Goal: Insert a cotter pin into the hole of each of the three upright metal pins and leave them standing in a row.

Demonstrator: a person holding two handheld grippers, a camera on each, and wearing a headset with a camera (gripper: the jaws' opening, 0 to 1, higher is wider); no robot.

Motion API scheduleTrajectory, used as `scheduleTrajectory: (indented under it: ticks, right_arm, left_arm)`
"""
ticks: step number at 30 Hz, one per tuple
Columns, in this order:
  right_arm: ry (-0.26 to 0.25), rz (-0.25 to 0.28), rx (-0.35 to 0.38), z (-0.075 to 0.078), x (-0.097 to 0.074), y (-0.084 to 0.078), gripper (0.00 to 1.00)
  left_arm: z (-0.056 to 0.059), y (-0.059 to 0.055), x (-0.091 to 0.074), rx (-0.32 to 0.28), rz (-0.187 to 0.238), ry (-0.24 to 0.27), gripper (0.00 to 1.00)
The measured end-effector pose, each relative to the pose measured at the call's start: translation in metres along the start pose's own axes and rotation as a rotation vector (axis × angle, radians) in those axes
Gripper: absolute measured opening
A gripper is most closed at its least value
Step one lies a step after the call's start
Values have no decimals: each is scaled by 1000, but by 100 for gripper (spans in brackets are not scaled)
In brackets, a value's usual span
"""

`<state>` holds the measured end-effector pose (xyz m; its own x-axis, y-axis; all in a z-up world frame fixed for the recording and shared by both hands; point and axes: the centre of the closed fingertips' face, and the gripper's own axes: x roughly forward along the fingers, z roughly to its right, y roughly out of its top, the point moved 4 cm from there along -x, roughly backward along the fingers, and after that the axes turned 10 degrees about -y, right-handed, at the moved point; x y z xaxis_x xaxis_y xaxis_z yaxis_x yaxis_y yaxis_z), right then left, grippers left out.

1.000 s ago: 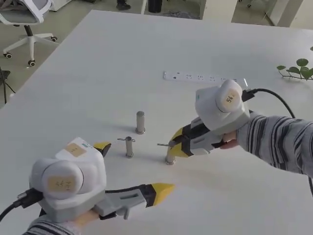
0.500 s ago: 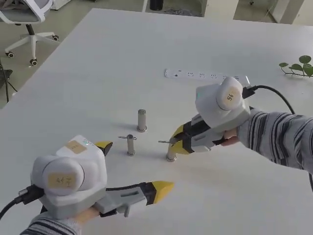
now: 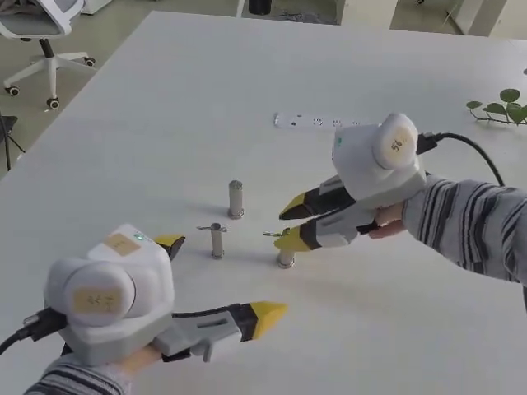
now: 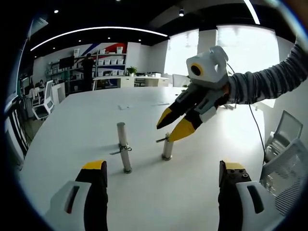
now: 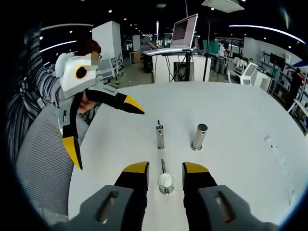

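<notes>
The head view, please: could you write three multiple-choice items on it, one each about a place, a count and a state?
1. Where does the power strip lie, relative to the three metal pins?
A. between them
B. beyond them, on the far side
C. nearer than them
2. How many metal pins carry a cotter pin?
A. one
B. two
C. three
3. How is the right gripper?
A. open
B. shut on a cotter pin
C. shut on a metal pin
Answers: 1 B, it lies past the farthest pin. 2 B, the farthest pin is bare. 3 A, its yellow tips stand apart.
</notes>
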<state>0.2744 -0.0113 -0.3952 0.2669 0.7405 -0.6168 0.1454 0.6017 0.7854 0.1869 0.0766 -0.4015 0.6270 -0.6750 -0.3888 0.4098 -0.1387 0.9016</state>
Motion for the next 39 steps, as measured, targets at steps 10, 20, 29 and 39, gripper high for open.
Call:
scheduleTrajectory:
  ticks: [10, 20, 29, 39]
  right_arm:
    - [-145, 103, 164, 36, 24, 21, 27]
    - [-179, 124, 186, 34, 50, 26, 28]
    - [-180, 115, 205, 38, 75, 30, 23]
    - [-176, 112, 185, 42, 88, 31, 13]
  left_arm:
    - [-1, 2, -3, 14, 5, 0, 97]
    - [-4, 2, -6, 11, 22, 13, 97]
    - [-8, 2, -9, 5, 26, 20, 97]
    - [-11, 3, -9, -4, 32, 25, 96]
